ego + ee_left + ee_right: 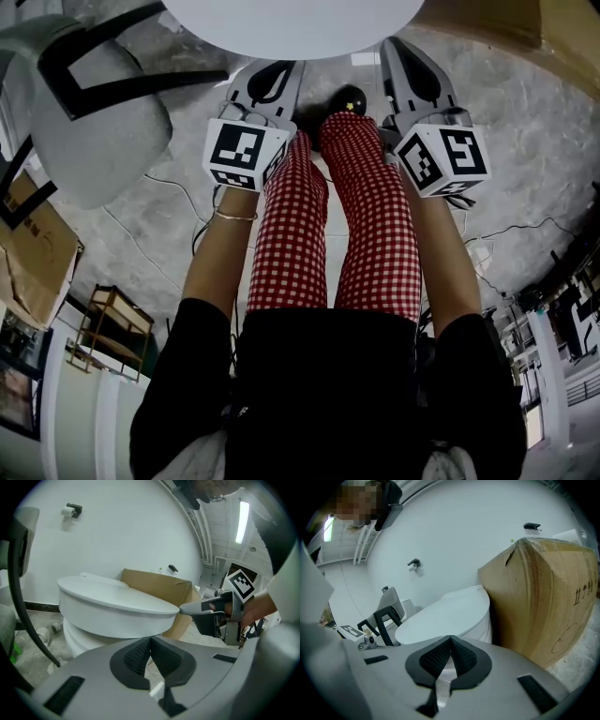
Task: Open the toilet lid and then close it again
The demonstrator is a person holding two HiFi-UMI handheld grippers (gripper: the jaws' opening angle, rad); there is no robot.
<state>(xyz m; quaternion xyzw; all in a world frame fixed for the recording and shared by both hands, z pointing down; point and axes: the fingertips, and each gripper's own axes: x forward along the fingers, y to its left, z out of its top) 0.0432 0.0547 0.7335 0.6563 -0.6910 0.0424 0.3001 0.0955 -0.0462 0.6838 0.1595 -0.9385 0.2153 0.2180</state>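
While both hand-held grippers [150, 640] [450, 638] pinch shut, empty, white toilet lid [117, 599] lies closed.

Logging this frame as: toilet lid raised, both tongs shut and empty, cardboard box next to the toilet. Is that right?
Not quite. The toilet lid is down, lying flat on the toilet, as the left gripper view shows. The rest holds: the left tongs and the right tongs are shut and empty, and the cardboard box stands next to the toilet.
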